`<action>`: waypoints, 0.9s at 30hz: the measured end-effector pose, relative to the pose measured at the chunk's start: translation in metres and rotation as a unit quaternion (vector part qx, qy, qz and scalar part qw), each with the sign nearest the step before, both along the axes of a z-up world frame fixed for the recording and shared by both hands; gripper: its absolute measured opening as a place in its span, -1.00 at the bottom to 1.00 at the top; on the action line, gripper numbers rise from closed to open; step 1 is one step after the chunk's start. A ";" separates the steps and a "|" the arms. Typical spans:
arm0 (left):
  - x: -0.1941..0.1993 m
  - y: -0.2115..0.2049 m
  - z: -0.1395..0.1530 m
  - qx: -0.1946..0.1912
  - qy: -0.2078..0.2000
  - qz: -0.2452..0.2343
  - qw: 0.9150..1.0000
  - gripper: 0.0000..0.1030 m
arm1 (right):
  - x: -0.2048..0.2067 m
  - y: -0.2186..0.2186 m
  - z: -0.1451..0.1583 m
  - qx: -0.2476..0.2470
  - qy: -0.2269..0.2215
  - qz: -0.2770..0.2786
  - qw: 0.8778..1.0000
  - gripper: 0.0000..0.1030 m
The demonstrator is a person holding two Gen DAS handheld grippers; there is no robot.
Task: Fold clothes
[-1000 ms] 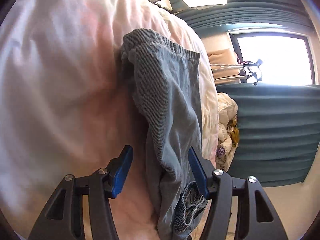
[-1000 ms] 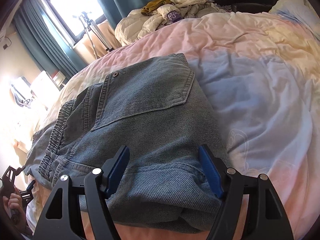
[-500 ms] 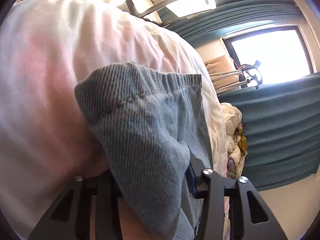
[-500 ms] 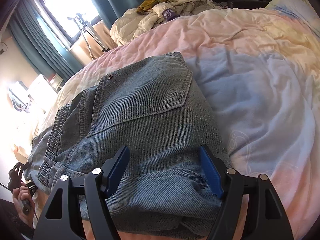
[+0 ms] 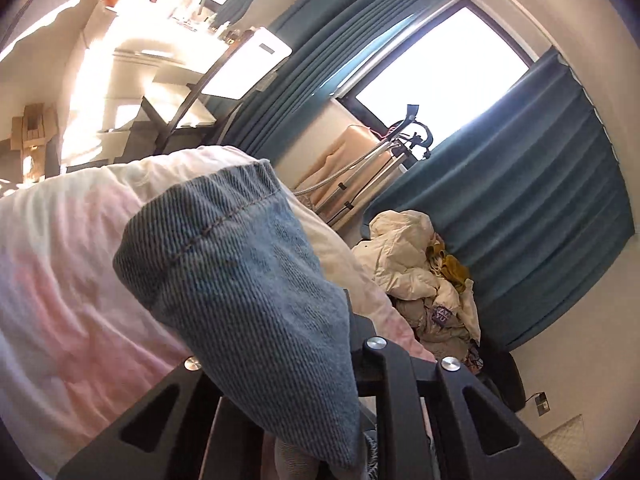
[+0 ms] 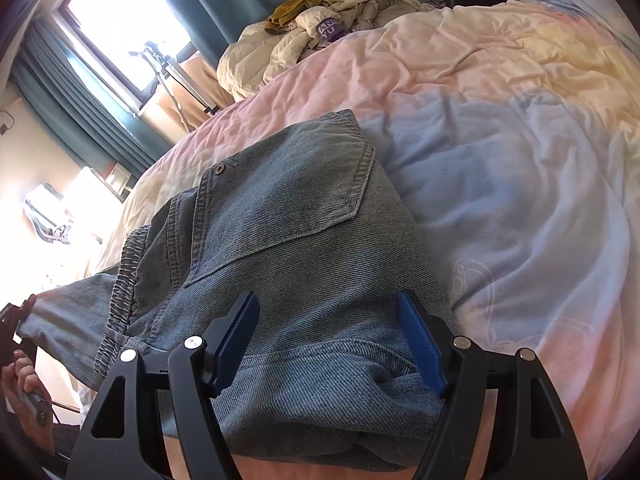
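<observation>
This is a bedroom in a home. A bed (image 6: 500, 128) with a soft pink, blue and yellow duvet (image 6: 520, 208) fills the space ahead of the right hand-held gripper (image 6: 328, 344). Beyond it lies a pile of clothes (image 6: 320, 28). Teal curtains (image 5: 532, 200) hang at a bright window (image 5: 436, 76), and a folded tripod (image 5: 376, 172) leans below the window.

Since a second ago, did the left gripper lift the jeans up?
Yes. The left gripper has raised the jeans: their edge now sits against the teal curtain and window, off the quilt.
</observation>
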State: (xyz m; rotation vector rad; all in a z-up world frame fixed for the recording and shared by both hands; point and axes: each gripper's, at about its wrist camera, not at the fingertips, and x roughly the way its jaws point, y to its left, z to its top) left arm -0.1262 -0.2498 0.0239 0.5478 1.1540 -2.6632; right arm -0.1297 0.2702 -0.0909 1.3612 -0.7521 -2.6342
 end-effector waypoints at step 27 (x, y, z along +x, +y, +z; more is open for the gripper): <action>-0.051 0.320 0.038 -0.152 0.014 -0.173 0.973 -0.77 | 0.043 0.115 0.037 -0.129 0.014 -0.116 0.985 0.40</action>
